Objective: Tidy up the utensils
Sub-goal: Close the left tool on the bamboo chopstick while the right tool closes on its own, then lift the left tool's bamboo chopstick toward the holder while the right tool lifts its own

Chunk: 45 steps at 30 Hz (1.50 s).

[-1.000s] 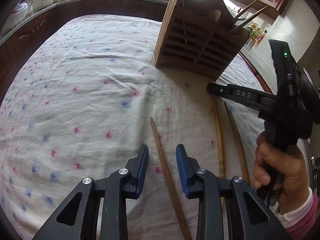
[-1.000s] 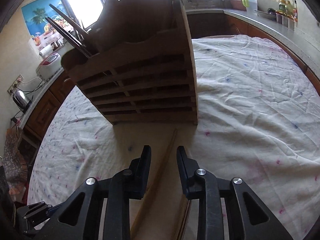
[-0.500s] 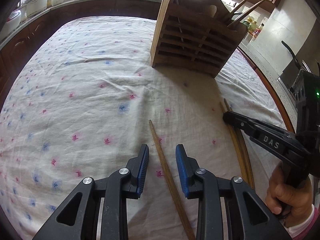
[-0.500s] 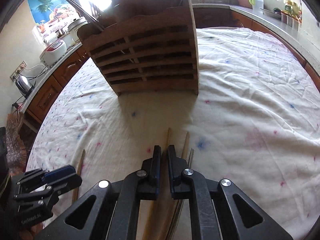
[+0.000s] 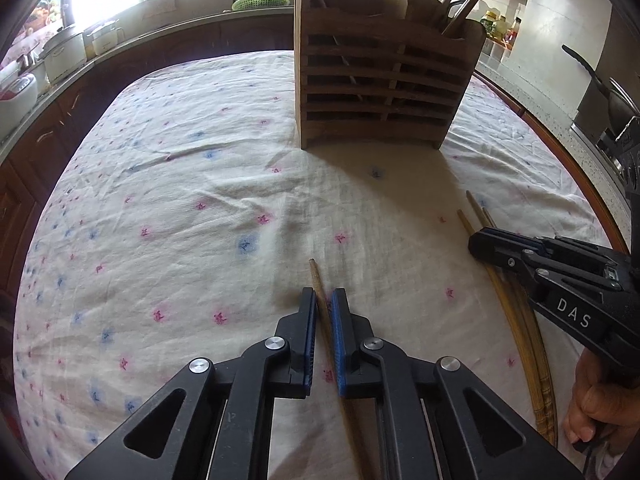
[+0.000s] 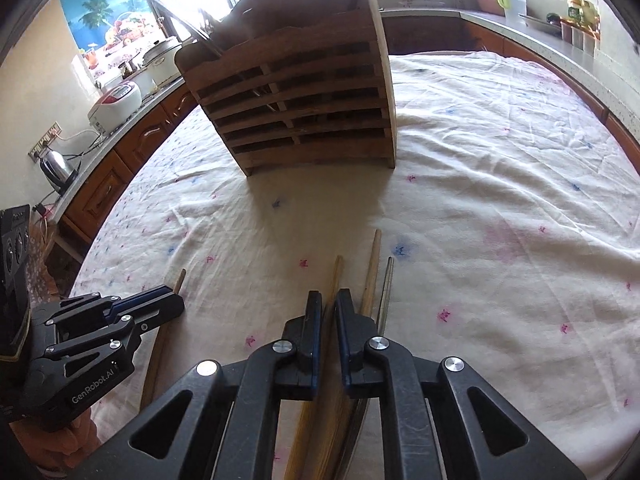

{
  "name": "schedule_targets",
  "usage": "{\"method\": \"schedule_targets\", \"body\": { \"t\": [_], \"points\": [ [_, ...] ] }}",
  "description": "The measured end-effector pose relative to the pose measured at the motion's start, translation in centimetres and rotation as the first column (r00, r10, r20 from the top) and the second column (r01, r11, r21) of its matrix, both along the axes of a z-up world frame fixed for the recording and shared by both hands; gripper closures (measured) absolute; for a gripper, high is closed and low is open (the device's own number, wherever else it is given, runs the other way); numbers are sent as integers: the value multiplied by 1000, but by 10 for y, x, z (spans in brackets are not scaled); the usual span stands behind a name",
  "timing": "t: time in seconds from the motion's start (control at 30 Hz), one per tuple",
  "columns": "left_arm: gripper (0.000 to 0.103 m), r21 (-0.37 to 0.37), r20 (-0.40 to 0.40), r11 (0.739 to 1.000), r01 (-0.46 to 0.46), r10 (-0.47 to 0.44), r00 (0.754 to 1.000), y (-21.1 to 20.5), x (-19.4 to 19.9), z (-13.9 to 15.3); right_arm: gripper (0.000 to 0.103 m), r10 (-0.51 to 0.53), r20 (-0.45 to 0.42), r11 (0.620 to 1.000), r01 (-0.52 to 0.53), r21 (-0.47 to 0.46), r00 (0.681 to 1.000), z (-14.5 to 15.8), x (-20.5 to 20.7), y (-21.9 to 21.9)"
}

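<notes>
**Both grippers closed on chopsticks in front of the holder**

My left gripper (image 5: 324, 300) is clamped on a single wooden chopstick (image 5: 316, 276), whose tip pokes out just past the blue pads. My right gripper (image 6: 328, 304) pinches another chopstick (image 6: 335, 276), the leftmost of a bundle; two more sticks (image 6: 372, 264) lie just beside its right finger, touching or nearly so. Everything rests on a floral tablecloth (image 5: 180, 200). Straight ahead, well apart from both grippers, stands the slatted wooden utensil holder (image 5: 380, 92) with utensils already upright in it. A kitchen counter (image 6: 560, 36) rings the table, carrying a rice cooker (image 6: 116, 104) and a kettle (image 6: 56, 168).
</notes>
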<state>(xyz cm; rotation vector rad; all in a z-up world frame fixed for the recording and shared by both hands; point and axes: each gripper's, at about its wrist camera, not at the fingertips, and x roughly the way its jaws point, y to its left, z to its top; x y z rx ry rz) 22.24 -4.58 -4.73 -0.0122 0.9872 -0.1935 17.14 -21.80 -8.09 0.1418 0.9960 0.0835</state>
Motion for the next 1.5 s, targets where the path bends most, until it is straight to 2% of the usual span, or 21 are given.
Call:
{"method": "schedule_targets", "body": {
  "t": [0.1,0.2,0.37,0.6,0.83,1.13,1.5],
  "points": [
    [99,-45,-9,999,-5,5,1000,6,-1,1,94,21,6,998,-20,-54,1000,1,0,7],
    [99,-99,-14,995,-9,8,1000,16,-3,4,94,21,3,998,-21,-63,1000,1,0,6],
    [99,-181,26,983,-7,12,1000,34,-19,23,97,7,14,1000,-8,10,1000,8,-6,1],
    [99,-306,122,952,15,24,992,67,-55,68,98,-3,156,994,-14,108,988,61,-37,1],
    [99,-351,213,936,28,50,976,95,-96,103,98,-11,277,988,-32,152,961,111,-71,0],
    [99,-391,305,919,58,70,950,113,-128,134,98,-20,396,990,-38,138,918,163,-95,-4],
    [99,-390,332,919,52,87,939,115,-124,141,98,-36,440,991,-24,130,897,179,-91,-10]
  ]
}}
